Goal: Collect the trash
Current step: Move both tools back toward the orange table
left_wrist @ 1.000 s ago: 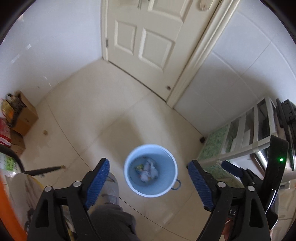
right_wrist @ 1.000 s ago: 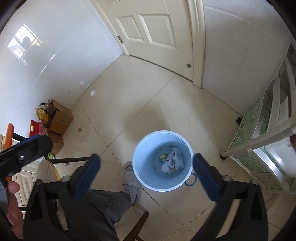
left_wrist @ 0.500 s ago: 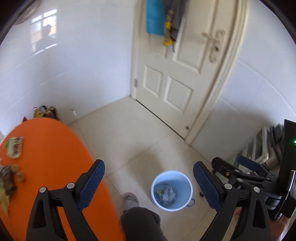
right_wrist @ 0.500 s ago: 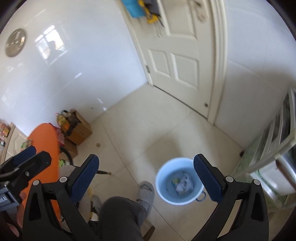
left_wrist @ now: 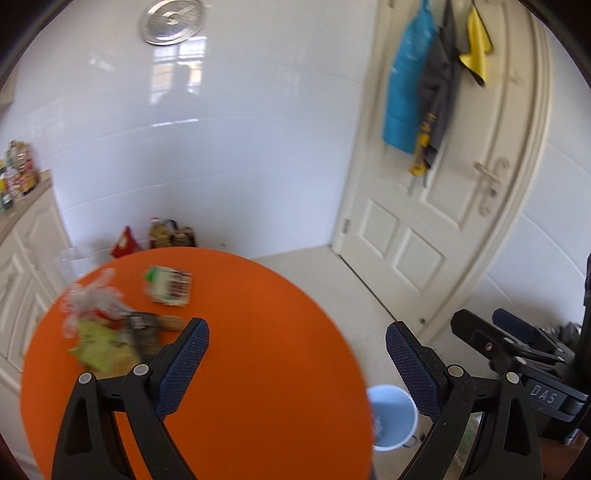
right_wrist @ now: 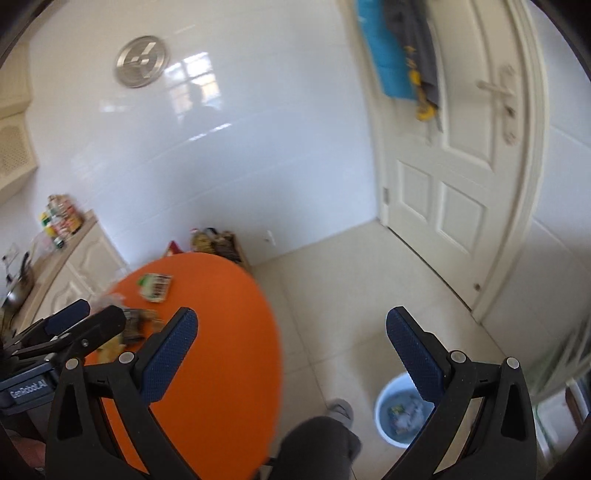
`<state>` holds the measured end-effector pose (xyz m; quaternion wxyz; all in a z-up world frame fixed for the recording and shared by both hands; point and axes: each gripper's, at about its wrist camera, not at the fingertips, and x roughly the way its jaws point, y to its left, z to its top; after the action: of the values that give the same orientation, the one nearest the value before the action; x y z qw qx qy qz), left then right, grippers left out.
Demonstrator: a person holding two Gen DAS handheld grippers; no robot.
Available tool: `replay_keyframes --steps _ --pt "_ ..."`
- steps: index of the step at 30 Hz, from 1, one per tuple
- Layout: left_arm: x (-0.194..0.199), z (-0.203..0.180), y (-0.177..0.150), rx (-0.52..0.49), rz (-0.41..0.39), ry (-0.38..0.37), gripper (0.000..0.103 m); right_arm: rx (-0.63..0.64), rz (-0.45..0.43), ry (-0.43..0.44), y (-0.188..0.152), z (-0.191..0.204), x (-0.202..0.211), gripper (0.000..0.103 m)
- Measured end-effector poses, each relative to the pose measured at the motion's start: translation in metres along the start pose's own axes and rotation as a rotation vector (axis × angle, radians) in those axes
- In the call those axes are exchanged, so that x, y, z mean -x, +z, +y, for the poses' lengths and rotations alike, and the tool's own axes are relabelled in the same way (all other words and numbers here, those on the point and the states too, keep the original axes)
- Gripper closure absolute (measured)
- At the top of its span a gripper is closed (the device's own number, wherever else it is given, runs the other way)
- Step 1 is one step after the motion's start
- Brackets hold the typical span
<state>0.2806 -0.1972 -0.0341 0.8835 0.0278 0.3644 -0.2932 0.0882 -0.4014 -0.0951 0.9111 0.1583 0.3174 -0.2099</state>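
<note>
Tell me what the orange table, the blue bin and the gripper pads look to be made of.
Orange table: probably plastic or laminate, a smooth, uniform matte top with no grain. Blue bin: likely moulded plastic, thin-walled, evenly pale blue, with a small loop handle. Gripper pads: apparently rubber or a textured grip sheet, dark blue with a fine dotted pattern on black, seemingly plastic fingers.

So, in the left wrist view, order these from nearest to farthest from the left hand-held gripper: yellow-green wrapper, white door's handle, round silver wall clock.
1. Yellow-green wrapper, on the orange round table, just left of the left hand-held gripper.
2. White door's handle, far right.
3. Round silver wall clock, high on the back wall.
</note>
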Motion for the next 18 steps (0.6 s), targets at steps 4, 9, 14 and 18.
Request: replay_keyframes --steps 4,9,14,18 --pt "0.047 0.03 -0.014 0.05 -0.051 0.079 0.009 0.062 -0.025 0.057 0.006 0.043 0.005 0.0" --pt "0.095 0.051 -0.034 0.091 -0.109 0.172 0.008 0.122 -0.055 0.122 0.007 0.093 0.014 0.0" --pt "0.144 0.063 -0.061 0.106 -0.167 0.269 0.004 0.187 -0.078 0.184 0.007 0.136 0.02 0.0" --pt "0.17 0.069 -0.084 0.128 -0.185 0.313 0.003 0.234 -0.082 0.226 0.002 0.167 0.024 0.0"
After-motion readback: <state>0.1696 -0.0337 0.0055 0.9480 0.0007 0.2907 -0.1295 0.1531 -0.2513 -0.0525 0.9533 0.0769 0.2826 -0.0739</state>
